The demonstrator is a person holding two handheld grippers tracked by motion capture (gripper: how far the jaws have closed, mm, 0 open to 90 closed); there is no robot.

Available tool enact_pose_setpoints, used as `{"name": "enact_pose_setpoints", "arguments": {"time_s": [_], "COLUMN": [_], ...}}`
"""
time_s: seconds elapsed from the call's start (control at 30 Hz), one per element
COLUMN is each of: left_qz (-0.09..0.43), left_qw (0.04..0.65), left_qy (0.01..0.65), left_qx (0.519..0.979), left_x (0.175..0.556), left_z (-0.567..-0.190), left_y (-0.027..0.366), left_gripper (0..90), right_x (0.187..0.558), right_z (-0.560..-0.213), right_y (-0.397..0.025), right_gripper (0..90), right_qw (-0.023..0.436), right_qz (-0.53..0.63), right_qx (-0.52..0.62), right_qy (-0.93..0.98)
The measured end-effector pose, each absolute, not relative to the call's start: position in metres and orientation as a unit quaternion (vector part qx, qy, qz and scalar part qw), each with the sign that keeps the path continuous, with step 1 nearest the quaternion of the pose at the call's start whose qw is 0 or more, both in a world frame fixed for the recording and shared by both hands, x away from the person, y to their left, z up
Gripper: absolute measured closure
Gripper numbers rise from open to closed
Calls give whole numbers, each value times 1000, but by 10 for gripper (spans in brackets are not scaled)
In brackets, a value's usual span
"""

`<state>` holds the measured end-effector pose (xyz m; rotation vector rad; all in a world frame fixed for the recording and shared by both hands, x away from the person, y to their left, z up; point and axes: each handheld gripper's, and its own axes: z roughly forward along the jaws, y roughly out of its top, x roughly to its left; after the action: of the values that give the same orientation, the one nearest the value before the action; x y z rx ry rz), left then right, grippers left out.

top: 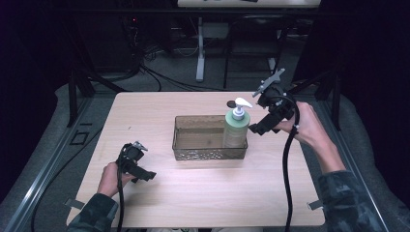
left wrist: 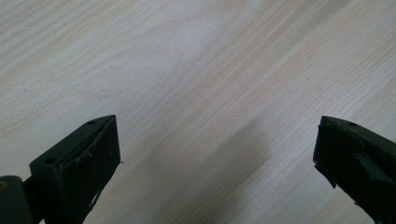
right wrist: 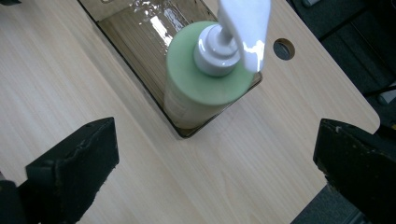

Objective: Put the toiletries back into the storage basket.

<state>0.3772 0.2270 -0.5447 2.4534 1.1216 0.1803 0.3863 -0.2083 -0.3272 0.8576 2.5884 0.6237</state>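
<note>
Here we see the pump bottle (top: 235, 126) upright in the tray's (top: 193, 123) right end. Right gripper (right wrist: 215, 163) is spread wide just beside it w/ nothing held; left gripper (left wrist: 217, 163) is also spread, over bare table (left wrist: 187, 56). A bump at the pump head may tip the tall bottle.

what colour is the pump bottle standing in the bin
Pale green plastic pump bottle with a white pump head, clearest in the right gripper view.

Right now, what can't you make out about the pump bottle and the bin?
- Pump bottle label: too small in high view, angled away in right gripper view.
- Bottle's base: behind the tinted bin wall.
- Bin's far end: cut off in right gripper view.
</note>
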Motion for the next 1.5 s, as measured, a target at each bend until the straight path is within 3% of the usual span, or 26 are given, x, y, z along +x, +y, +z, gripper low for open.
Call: {"name": "enact_pose_setpoints", "arguments": {"time_s": [0.3,0.73,1.5], "left_qz": [69,69,61], "left_qw": [221,219,217], "left_qy": [408,408,412], "left_qx": [883,884,883], "left_x": [376,376,382], "left_z": [-544,-544,-548], "left_y": [228,229,229], "left_gripper": [7,7,6], "right_x": [359,333,335], "right_z": [-353,-416,-489], "right_y": [-231,-257,-286], "right_gripper": [0,0,0], "right_qw": [180,169,127], "right_qz": [256,277,252], "right_qx": [330,382,438], "right_qy": [891,865,853]}}
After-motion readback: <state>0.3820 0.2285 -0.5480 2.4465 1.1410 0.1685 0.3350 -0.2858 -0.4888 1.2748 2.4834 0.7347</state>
